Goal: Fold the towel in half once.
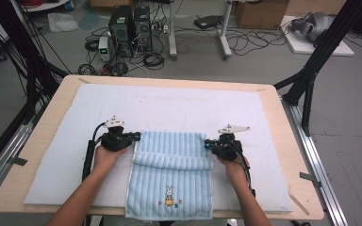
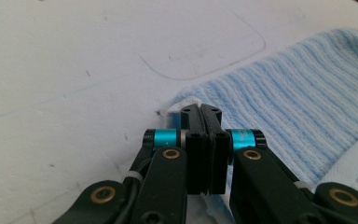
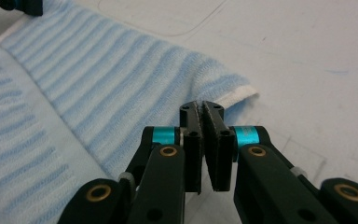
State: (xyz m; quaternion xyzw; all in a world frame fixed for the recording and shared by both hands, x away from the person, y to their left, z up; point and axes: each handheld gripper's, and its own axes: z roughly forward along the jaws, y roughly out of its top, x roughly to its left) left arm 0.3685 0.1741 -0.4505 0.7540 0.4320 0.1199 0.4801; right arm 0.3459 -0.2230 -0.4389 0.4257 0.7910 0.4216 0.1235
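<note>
1. high view: a light wooden table (image 1: 47,155) fills the middle of the frame, covered by a white mat (image 1: 179,106). a pale blue ribbed towel (image 1: 172,181) lies at the lower centre of the frame, its near end hanging over the table's front edge.
2. the towel's far part is folded back toward the person, making a soft roll across its middle; a small rabbit picture (image 1: 169,196) sits near its lower end.
3. two forearms come in from the bottom of the frame. the left gripper (image 1: 133,136) is at the towel's upper left corner and the right gripper (image 1: 208,143) at its upper right corner - both point inward at the cloth.
4. left gripper view: the left gripper (image 2: 200,111) at centre frame has its jaws pressed together, with the towel's white-edged corner (image 2: 186,103) pinched between the tips. the towel (image 2: 303,107) spreads to the right of the frame; white mat (image 2: 74,70) lies to the left.
5. right gripper view: the right gripper (image 3: 200,109) at centre frame is also clamped, tips meeting on the towel's hem close to the white-edged corner (image 3: 237,95). the towel (image 3: 98,84) runs off to the upper left, the mat (image 3: 307,56) to the right.
6. beyond the table, in the upper part of the high view, the floor holds computer towers (image 1: 129,26) and loose cables (image 1: 153,60).
</note>
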